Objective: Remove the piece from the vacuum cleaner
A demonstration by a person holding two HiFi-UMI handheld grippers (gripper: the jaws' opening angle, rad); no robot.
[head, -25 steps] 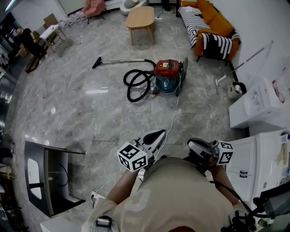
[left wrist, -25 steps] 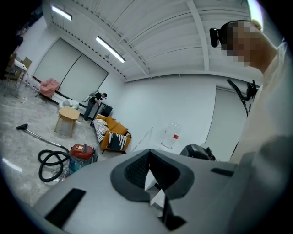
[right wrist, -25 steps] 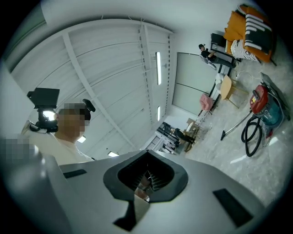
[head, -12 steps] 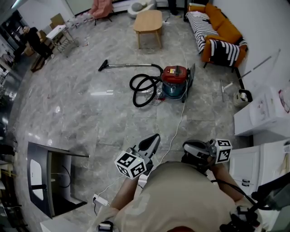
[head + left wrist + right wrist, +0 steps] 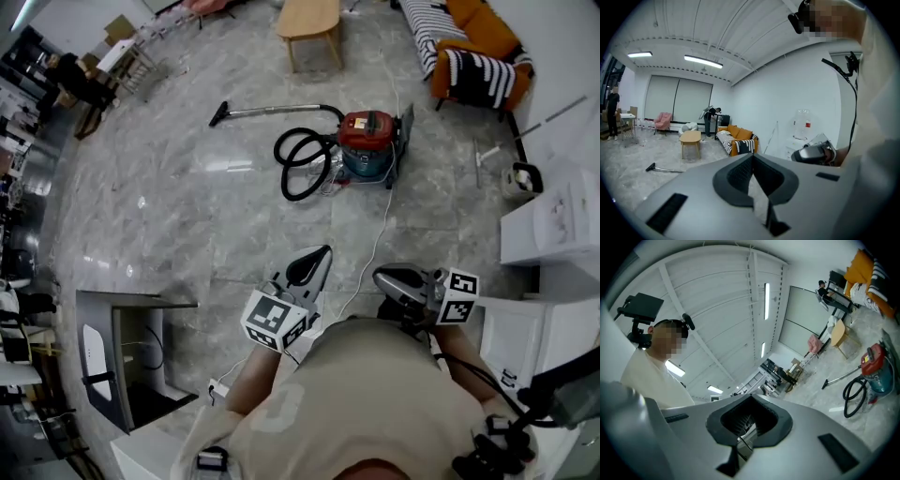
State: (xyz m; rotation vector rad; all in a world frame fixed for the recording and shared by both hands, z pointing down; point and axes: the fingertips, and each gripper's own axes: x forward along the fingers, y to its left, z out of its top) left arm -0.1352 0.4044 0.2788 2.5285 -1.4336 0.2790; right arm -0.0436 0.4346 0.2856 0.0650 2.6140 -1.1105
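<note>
Since a second ago only my head view has drifted: left tongs [image 5: 319, 259] and right tongs [image 5: 382, 276] stay closed on nothing, and the vacuum cleaner [image 5: 367, 145] lies on the floor well ahead of both, so removal has not begun.

Bright ceiling strips; floor glare; fisheye edges
</note>
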